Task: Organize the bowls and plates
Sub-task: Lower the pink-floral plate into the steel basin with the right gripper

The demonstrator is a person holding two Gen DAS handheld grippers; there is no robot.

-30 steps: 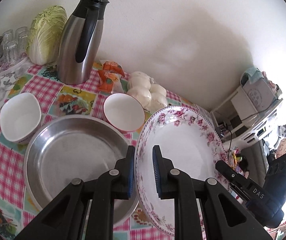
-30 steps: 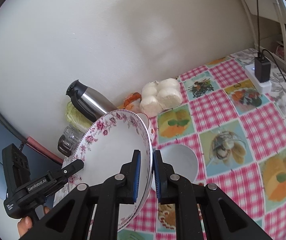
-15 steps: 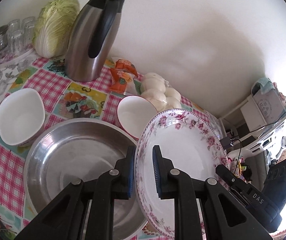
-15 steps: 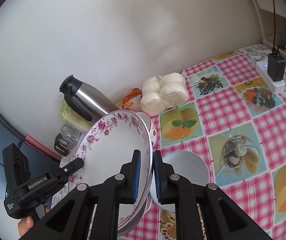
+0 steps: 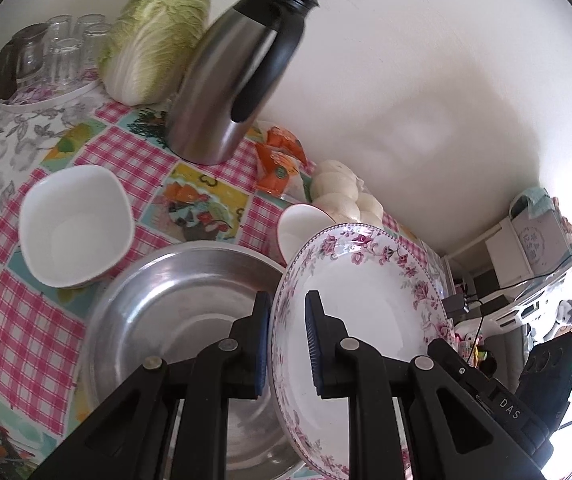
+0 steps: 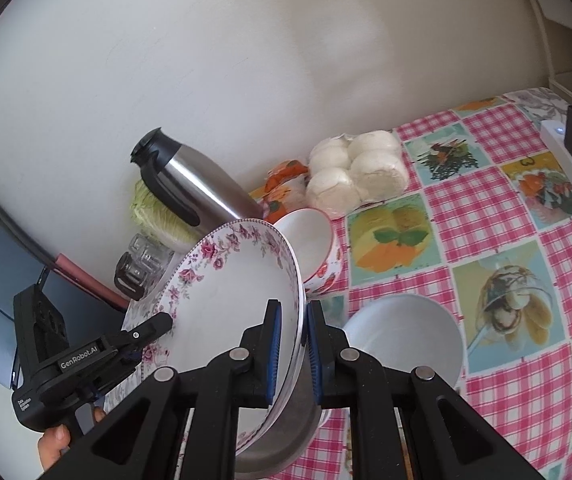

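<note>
Two black grippers with blue pads pinch one white round plate with a pink floral rim (image 5: 370,300) from opposite edges: the left gripper (image 5: 288,340) clamps the rim nearest its camera, and the right gripper (image 6: 290,350) clamps the far rim, its jaws almost together on the thin edge. That floral plate is held tilted above the wide shallow steel basin (image 5: 173,300), which sits on the worktop covered by a pink checked cloth with fruit pictures (image 6: 498,216). Left of the basin lies a white squarish bowl (image 5: 73,224); beyond the plate's far rim stands a white bowl with red flowers on its outside (image 6: 310,240), and to the plate's right a plain white round bowl (image 6: 406,336). Behind the basin, against the wall, stand a steel jug with a black handle and lid (image 5: 237,76), a pale green cabbage (image 5: 153,36), clear glasses on a tray (image 5: 57,56), orange packets (image 5: 279,160) and a bag of white buns (image 6: 358,172). A person's fingertips (image 6: 55,440) show under the left gripper's handle.
</note>
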